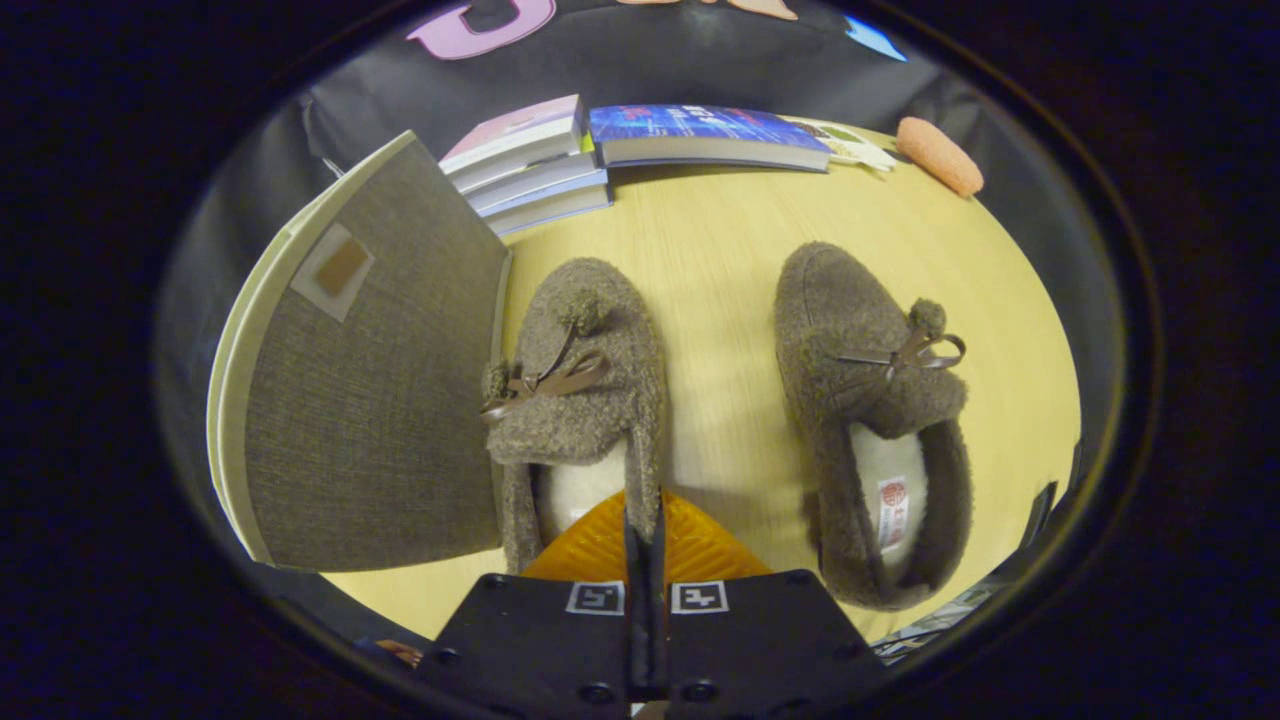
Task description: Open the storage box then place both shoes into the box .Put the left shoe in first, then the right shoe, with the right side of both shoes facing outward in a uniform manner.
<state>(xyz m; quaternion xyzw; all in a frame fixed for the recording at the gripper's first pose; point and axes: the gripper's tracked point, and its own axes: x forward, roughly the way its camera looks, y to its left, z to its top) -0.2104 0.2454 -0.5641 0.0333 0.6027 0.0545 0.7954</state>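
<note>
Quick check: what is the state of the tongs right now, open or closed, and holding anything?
Tongs: closed, pinching the side wall of the shoe that lies beside the storage box.

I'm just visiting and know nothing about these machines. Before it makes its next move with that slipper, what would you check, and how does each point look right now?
1. Gripper has the slipper's side wall pinched: ok, the fingers are closed on the edge of the left slipper.
2. Storage box open: cannot tell; a grey fabric panel stands beside the slipper, the inside is hidden.
3. Left shoe goes first: ok, the right slipper lies untouched on the table.
4. Path to the box free: ok, the box sits right beside the held slipper.
5. Books out of the way: ok, beyond both slippers.
</note>
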